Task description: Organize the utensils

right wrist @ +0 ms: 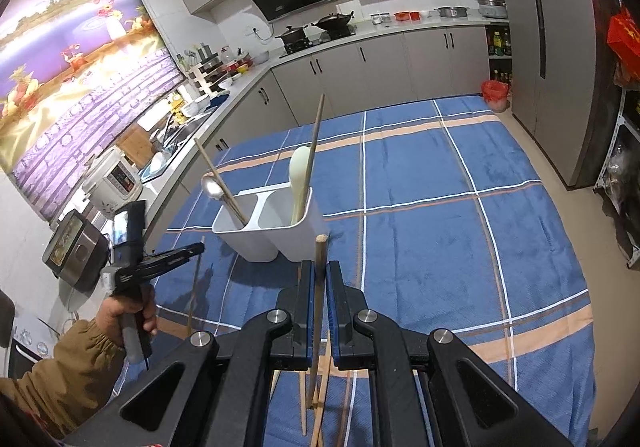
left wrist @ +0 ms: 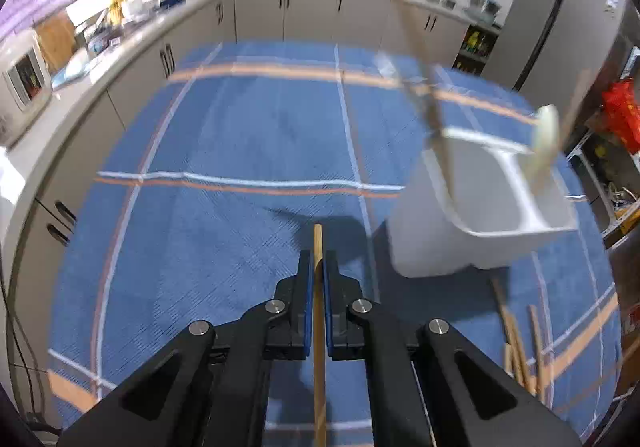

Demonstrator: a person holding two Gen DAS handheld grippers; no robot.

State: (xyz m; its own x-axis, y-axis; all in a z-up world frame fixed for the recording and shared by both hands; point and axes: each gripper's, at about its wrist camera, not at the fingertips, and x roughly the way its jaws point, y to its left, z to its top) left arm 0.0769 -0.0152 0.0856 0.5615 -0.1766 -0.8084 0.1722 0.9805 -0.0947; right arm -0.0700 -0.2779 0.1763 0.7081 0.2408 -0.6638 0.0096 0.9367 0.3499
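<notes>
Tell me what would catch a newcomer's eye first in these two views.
Probably the white two-compartment plastic utensil holder standing on the blue plaid tablecloth, with a pale cream spoon in one compartment and a metal spoon in the other. Nearer, each gripper, left gripper and right gripper, pinches a single wooden chopstick.

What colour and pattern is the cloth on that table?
The tablecloth is blue, crossed by white and orange stripes; the right wrist view shows it best.

Left gripper [left wrist: 318, 267] and right gripper [right wrist: 319, 275] each hovered over the table, jaws clamped on a chopstick.
</notes>
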